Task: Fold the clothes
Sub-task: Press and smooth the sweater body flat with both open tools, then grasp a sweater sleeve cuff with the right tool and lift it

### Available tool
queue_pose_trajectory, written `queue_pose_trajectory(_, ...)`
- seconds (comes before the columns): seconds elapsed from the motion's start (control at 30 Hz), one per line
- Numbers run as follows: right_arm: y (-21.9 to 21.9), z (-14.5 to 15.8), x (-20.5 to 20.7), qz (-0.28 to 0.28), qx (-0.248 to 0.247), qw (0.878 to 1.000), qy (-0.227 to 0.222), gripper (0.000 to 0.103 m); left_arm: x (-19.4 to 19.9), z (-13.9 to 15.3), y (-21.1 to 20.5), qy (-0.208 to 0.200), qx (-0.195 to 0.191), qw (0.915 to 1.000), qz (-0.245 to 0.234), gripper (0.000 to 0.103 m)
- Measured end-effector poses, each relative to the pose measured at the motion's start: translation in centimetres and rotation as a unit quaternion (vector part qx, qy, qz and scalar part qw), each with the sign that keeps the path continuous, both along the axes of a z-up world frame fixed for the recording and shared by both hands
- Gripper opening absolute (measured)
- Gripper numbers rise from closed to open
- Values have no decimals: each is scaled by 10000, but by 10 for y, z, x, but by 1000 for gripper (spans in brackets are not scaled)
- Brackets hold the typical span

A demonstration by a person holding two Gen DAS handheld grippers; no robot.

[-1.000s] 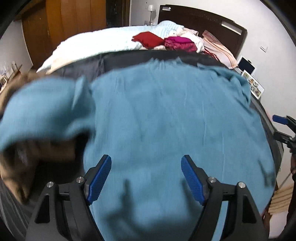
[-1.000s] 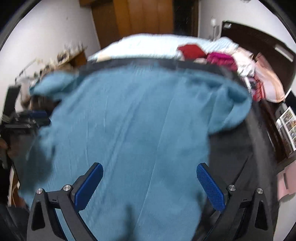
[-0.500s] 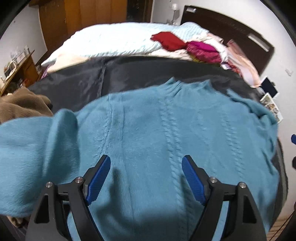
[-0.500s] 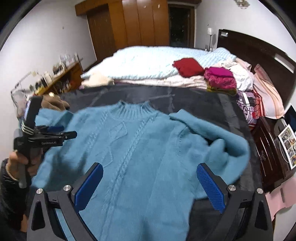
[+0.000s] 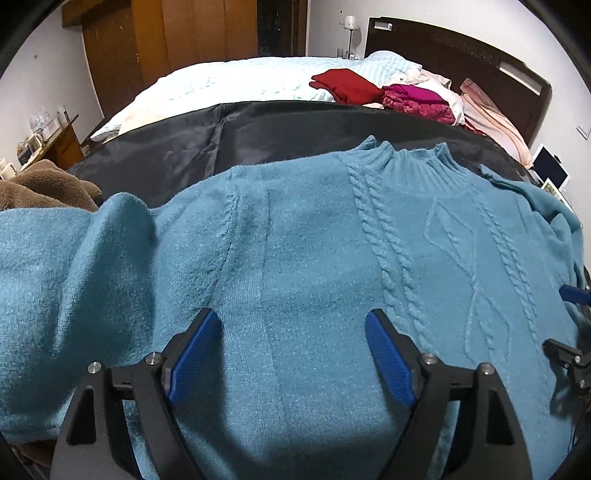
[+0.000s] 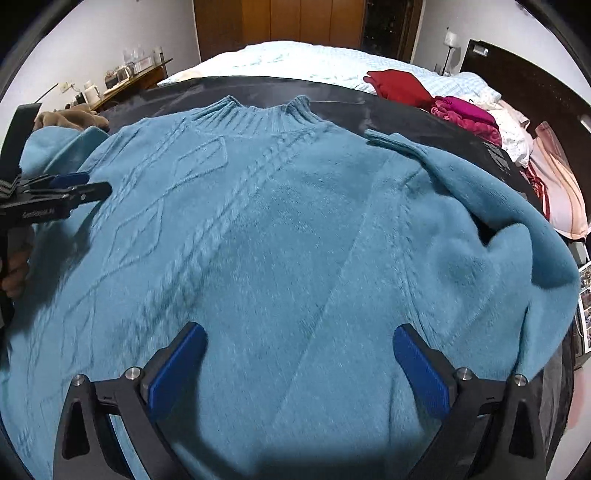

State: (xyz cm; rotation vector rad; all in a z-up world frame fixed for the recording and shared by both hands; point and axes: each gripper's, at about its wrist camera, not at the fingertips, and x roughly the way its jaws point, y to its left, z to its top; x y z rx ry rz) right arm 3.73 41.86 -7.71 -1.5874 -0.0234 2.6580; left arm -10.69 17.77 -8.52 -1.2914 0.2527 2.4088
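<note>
Sweater (image 5: 314, 251): teal cable-knit, lay spread front-up on the black sheet (image 5: 221, 140), ribbed collar (image 6: 258, 118) pointing toward the far side of the bed.
Left sleeve area (image 5: 74, 258): bunched in thick folds at the left of the left wrist view, partly over a brown garment (image 5: 44, 188).
Right sleeve (image 6: 498, 229): folded back on itself at the right edge of the right wrist view, cuff lying near the shoulder.
Left gripper (image 5: 291, 354): hung just above the sweater's body, jaws spread wide, nothing between the blue pads (image 5: 192, 354); seen also from the side in the right wrist view (image 6: 77, 188), held by a hand (image 6: 14, 273).
Right gripper (image 6: 299, 373): hung above the sweater's lower body, jaws spread wide, nothing gripped; blue pads (image 6: 421, 373) apart from the knit as far as could be told.
Black sheet: covered the near part of the bed, creased, under the sweater.
Bed beyond: pale blue quilt (image 5: 240, 81), a red garment (image 5: 343, 85) and a magenta garment (image 5: 417, 99) piled near the dark headboard (image 5: 461, 51).
Side furniture: wooden wardrobe (image 6: 280, 22) at the back, cluttered shelf (image 6: 129, 74) at the left.
</note>
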Motion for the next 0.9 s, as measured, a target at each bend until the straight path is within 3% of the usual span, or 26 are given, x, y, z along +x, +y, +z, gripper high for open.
queue_pose_trajectory(0.23, 6, 7, 0, -54, -35, 9999, -82, 103, 4, 1, -4, 155, 72, 9998, -43, 89)
queue_pose_trajectory(0.4, 39, 57, -18, -657, 343, 9940, 799, 101, 3, 0, -1, 149, 79, 9998, -89, 93)
queue_pose_trajectory(0.47, 55, 66, -35, -816, 543, 9912, 886, 94, 3, 0, -1, 143, 82, 9998, -106, 94)
queue_pose_trajectory(0.53, 72, 69, -56, -945, 693, 9894, 853, 77, 3, 0, 0, 140, 79, 9998, -115, 95)
queue_pose_trajectory(0.57, 79, 69, -65, -980, 718, 9893, 813, 69, 3, 0, 1, 139, 77, 9998, -120, 95)
queue_pose_trajectory(0.6, 82, 64, -74, -954, 634, 9908, 722, 68, 3, 0, 1, 137, 75, 9998, -126, 95)
queue_pose_trajectory(0.7, 91, 48, -99, -851, 417, 9944, 470, 68, 3, -1, 1, 132, 74, 9998, -138, 96)
queue_pose_trajectory(0.9, 81, 24, -131, -507, 842, 9949, 219, 68, 2, -1, 2, 120, 69, 9998, -159, 98)
